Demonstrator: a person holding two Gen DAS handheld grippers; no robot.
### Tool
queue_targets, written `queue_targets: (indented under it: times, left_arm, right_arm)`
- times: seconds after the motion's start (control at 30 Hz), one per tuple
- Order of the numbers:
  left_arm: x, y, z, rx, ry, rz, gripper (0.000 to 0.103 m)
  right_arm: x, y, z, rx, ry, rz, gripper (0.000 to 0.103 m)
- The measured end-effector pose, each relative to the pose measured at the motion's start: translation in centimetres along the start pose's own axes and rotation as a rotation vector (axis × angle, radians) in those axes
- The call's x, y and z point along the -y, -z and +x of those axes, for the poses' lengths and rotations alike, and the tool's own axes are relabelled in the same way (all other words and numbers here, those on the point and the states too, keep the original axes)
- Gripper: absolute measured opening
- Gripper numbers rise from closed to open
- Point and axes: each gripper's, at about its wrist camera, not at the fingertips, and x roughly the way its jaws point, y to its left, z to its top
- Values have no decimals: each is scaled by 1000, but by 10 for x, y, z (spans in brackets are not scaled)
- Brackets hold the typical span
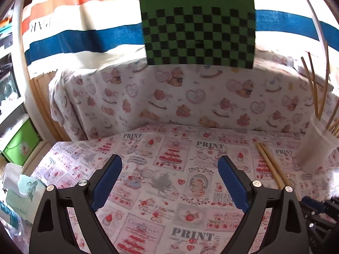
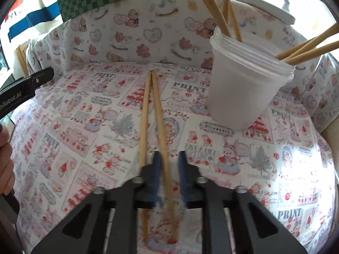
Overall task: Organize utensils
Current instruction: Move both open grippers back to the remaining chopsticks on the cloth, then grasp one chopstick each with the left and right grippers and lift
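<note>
Chopsticks of pale bamboo, two of them, are laid side by side on the printed patchwork tablecloth, their far tips touching and their near ends spread slightly apart. The right gripper, black with blue pads, is lowered over their near half. Its jaws are narrowed to a slim gap, and the right-hand stick of the pair is seen running between the pads; the left-hand stick passes outside, beside the left blue pad. Whether the pads actually press on the stick cannot be told, since the frame is blurred there. A translucent white plastic cup is stood just to the right of the pair, near the cloth-covered back wall, and several more bamboo sticks are leaned inside it.

From the left wrist view, the left gripper is held with its jaws spread wide and nothing between them, only bare cloth below. The same pair of sticks is seen at its right, the cup beyond. A green-and-black checkerboard card is hung behind.
</note>
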Motion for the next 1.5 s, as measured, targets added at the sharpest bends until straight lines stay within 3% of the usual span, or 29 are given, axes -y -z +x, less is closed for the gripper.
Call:
queue_targets:
  times: [0.1, 0.2, 0.4, 0.43, 0.53, 0.63, 0.73, 0.87, 0.97, 1.0, 1.03, 1.17, 1.23, 1.27, 1.37, 1.5]
  left_arm:
    - [-12, -2, 5, -98, 53, -59, 91]
    - [-21, -3, 5, -136, 113, -114, 91]
    - [-21, 2, 15, -177, 96, -120, 91]
    - [-21, 3, 16, -189, 105, -124, 91]
    - [-17, 7, 19, -219, 127, -109, 91]
    - [2, 13, 25, -269, 171, -19, 91]
    - [12, 21, 31, -363, 283, -27, 91]
    - [8, 26, 37, -421, 255, -74, 89]
    - [5, 30, 41, -471, 291, -101, 76]
    - [5, 31, 42, -480, 303, -102, 67]
    - [6, 30, 44, -480, 305, -89, 66]
    - [19, 34, 40, -439, 227, 10, 49]
    - [21, 34, 38, -435, 243, 24, 26]
    - [22, 34, 38, -441, 262, 17, 20]
    - [16, 30, 43, -429, 224, 8, 16]
    - [26, 30, 46, -400, 200, 107, 16]
  right_arm:
    - [-8, 3, -2, 2, -21, -8, 9]
    - [-27, 8, -3, 32, 0, -46, 8]
    - [-23, 9, -6, -4, -262, 33, 7]
    - [-22, 9, -8, 9, -256, 38, 7]
    - [-19, 11, -19, 79, -133, 34, 7]
    - [-5, 10, -28, 124, -63, 84, 7]
    - [14, 6, -36, 159, -41, 149, 7]
    - [35, 6, -48, 207, -42, 198, 7]
    - [39, -1, -52, 252, -59, 216, 7]
    - [40, -2, -54, 268, -60, 215, 7]
    - [39, -3, -57, 281, -57, 209, 7]
    - [32, -4, -64, 316, -64, 195, 7]
    - [32, -3, -71, 352, -65, 202, 7]
    - [31, -2, -75, 378, -58, 206, 7]
    - [31, 2, -90, 467, -36, 207, 7]
    - [33, 5, -107, 546, -51, 213, 7]
